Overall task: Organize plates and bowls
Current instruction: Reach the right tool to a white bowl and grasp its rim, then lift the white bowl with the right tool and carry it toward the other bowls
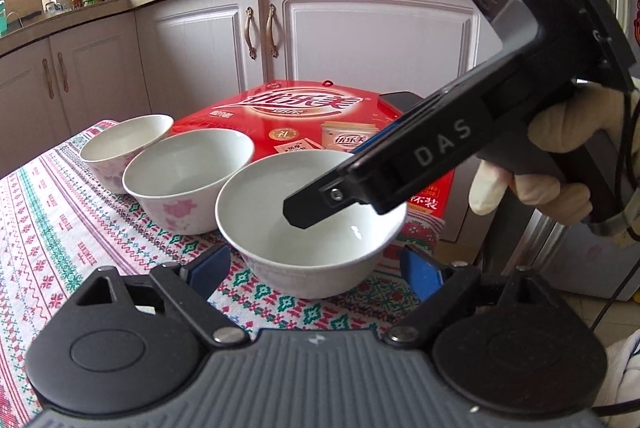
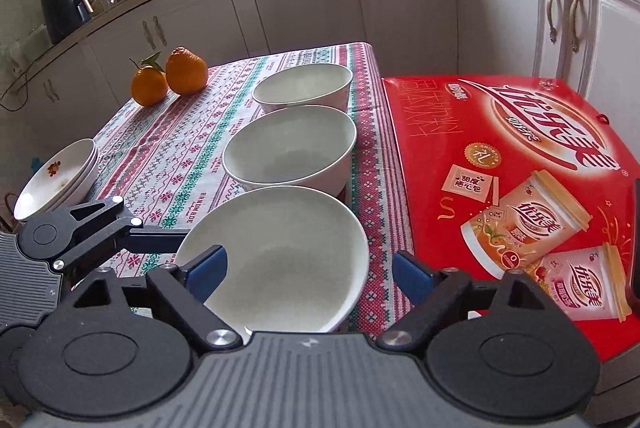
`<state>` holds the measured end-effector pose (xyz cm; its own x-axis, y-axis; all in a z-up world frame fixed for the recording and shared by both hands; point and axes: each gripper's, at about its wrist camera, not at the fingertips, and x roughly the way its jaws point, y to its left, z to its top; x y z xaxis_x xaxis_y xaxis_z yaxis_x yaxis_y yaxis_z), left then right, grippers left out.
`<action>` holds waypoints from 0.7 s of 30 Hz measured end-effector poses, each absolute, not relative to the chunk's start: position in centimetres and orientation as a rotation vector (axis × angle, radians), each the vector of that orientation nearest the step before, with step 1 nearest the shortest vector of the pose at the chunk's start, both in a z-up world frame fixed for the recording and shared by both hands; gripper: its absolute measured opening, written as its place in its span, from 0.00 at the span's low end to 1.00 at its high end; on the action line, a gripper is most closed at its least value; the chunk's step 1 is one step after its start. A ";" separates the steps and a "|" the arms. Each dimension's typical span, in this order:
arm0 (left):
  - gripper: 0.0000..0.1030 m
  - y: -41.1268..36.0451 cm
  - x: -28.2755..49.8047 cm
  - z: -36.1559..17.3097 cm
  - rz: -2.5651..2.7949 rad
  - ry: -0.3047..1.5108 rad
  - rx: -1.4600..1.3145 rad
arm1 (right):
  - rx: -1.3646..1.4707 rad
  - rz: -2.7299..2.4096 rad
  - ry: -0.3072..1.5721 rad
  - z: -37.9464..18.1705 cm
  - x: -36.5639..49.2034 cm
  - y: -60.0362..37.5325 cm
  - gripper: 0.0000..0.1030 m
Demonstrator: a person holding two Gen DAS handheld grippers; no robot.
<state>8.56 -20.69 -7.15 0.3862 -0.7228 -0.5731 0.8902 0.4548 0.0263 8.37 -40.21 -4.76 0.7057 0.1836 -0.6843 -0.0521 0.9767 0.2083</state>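
A: Bowls, three in a row on the worktop, and the row runs straight away from me. Which one am I on?

B: The nearest bowl. It sits right in front of both hands, with the middle bowl just behind it, rims about touching, and the far bowl beyond that.

A: Any long axis to line up?

B: No, it's round, so only the rim matters. My right gripper straddles the rim on the side towards the red box, with one finger over the inside and the other outside.

A: Clamped?

B: Not yet. The jaws stand apart and the outer pad is clear of the wall, so it holds nothing. The left wrist view shows the inner finger dipping into the hollow, with a gloved hand on the handle.

A: And the left?

B: My left gripper faces the bowl from the opposite side, jaws spread wider than the bowl's foot and empty. In the right wrist view one finger reaches the rim. It may be brushing it, but I can't tell at that angle.

A: Which hand is nearer?

B: Roughly equal, but the right one is already set across the rim. I'd guess a pinch there, then a lift towards the middle bowl to nest it.

A: Plates?

B: The plate stack is at the worktop's left edge, well apart.
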 end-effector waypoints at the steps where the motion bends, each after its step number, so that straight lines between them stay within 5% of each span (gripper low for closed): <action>1: 0.87 -20.7 8.5 -7.1 -1.057 0.534 0.352 | 0.177 0.139 0.782 -4.8 8.5 -40.3 0.83; 9: 0.84 -20.5 8.7 -6.9 -1.044 0.537 0.311 | 0.191 0.196 0.825 -4.7 9.6 -40.8 0.67; 21: 0.82 -20.2 8.8 -7.0 -1.042 0.534 0.303 | 0.200 0.202 0.846 -4.6 9.8 -40.8 0.65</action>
<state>8.84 -20.19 -6.96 0.3940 -0.7344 -0.5526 0.8776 0.4793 -0.0112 9.79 -40.80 -4.58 0.6463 0.2552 -0.7191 -0.0970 0.9622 0.2543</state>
